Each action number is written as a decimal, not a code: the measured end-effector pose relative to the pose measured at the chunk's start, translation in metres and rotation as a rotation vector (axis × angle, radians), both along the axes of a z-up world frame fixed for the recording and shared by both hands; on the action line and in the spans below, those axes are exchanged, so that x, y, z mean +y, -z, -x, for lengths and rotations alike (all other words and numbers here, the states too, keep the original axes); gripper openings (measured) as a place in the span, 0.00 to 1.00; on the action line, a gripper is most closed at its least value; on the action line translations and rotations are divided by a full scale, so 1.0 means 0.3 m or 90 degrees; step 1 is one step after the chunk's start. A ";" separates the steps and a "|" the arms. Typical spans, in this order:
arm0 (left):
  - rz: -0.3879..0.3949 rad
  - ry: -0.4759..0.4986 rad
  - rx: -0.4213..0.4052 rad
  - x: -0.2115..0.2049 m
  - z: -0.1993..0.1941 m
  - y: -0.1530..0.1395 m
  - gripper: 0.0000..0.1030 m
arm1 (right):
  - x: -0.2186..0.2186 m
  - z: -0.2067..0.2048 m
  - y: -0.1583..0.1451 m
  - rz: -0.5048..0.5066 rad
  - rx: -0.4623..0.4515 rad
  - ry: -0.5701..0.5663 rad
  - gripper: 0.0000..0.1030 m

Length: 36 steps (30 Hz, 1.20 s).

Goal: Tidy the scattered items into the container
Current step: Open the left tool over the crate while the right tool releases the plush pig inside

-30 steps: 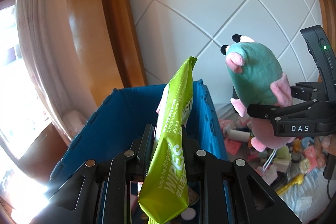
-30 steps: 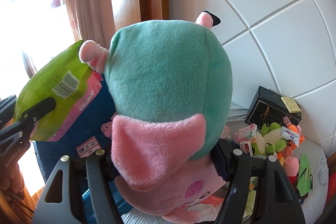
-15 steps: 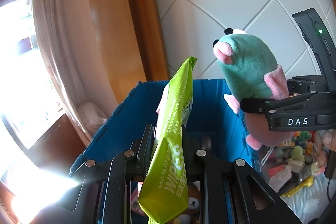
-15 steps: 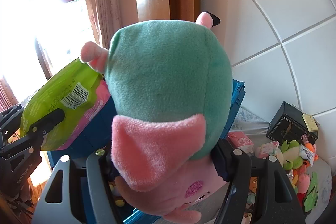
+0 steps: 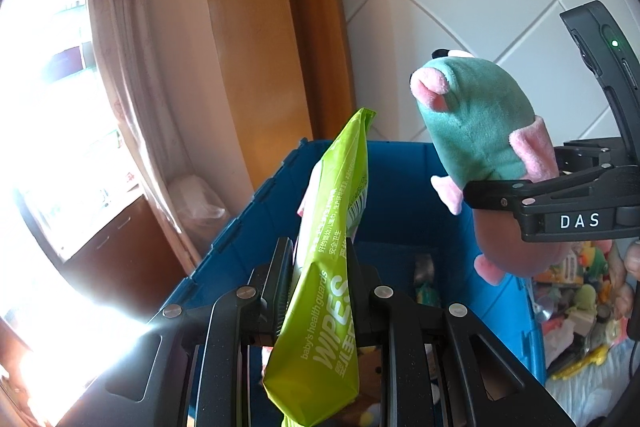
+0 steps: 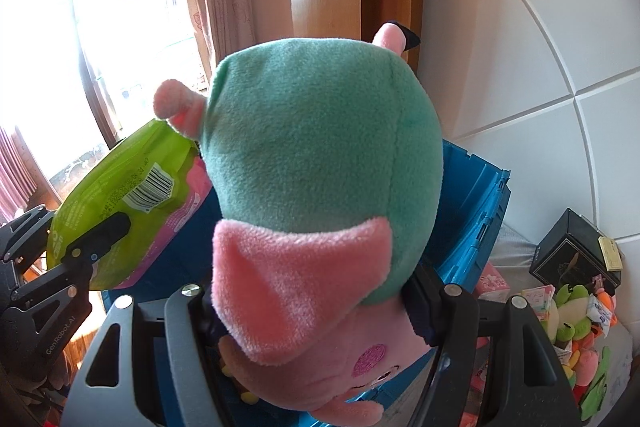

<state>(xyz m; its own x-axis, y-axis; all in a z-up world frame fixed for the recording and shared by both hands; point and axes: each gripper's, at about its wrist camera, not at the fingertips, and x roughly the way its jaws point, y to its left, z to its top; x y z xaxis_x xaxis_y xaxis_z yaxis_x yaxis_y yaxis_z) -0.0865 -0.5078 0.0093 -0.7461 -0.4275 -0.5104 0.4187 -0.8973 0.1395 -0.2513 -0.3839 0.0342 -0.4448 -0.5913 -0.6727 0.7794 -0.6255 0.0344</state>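
My left gripper (image 5: 316, 267) is shut on a green pack of wipes (image 5: 340, 227), which stands upright between its pads above the open blue crate (image 5: 400, 187). To its right, the right gripper (image 5: 500, 193) holds a teal and pink plush pig (image 5: 480, 131) over the crate's right side. In the right wrist view the plush pig (image 6: 320, 147) fills the frame, with the right gripper (image 6: 312, 307) shut on its pink lower body. The wipes pack (image 6: 120, 203) and one of the left gripper's fingers (image 6: 100, 235) show at the left. Behind the toy lies the blue crate (image 6: 472, 219), with several small items inside it.
Scattered toys and packets (image 6: 576, 315) lie on the floor right of the crate, beside a black box (image 6: 572, 255). A tiled wall (image 5: 460, 7) stands behind the crate. A wooden door frame (image 5: 256, 47), a curtain (image 5: 120, 67) and a bright window are to the left.
Both grippers have carried their loads sideways toward the crate. More of the crate's inside now lies below them, and the toy pile has slid toward the right edge. Neither grip has changed.
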 end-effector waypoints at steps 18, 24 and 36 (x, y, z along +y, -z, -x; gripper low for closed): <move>-0.005 -0.017 0.004 -0.089 0.063 0.015 0.22 | -0.141 0.132 -0.011 -0.030 0.003 0.007 0.66; 0.007 -0.032 0.010 -0.112 0.110 -0.008 0.24 | -0.160 0.170 0.015 -0.041 -0.003 0.014 0.68; -0.032 -0.036 0.007 -0.133 0.116 0.024 0.78 | -0.152 0.186 0.038 -0.050 -0.006 0.019 0.90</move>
<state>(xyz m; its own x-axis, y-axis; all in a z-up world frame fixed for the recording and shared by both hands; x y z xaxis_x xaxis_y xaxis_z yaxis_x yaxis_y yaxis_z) -0.1213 -0.5478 0.0021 -0.7270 -0.4440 -0.5238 0.4708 -0.8776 0.0906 -0.3072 -0.4294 0.0229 -0.4545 -0.5228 -0.7212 0.7606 -0.6492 -0.0087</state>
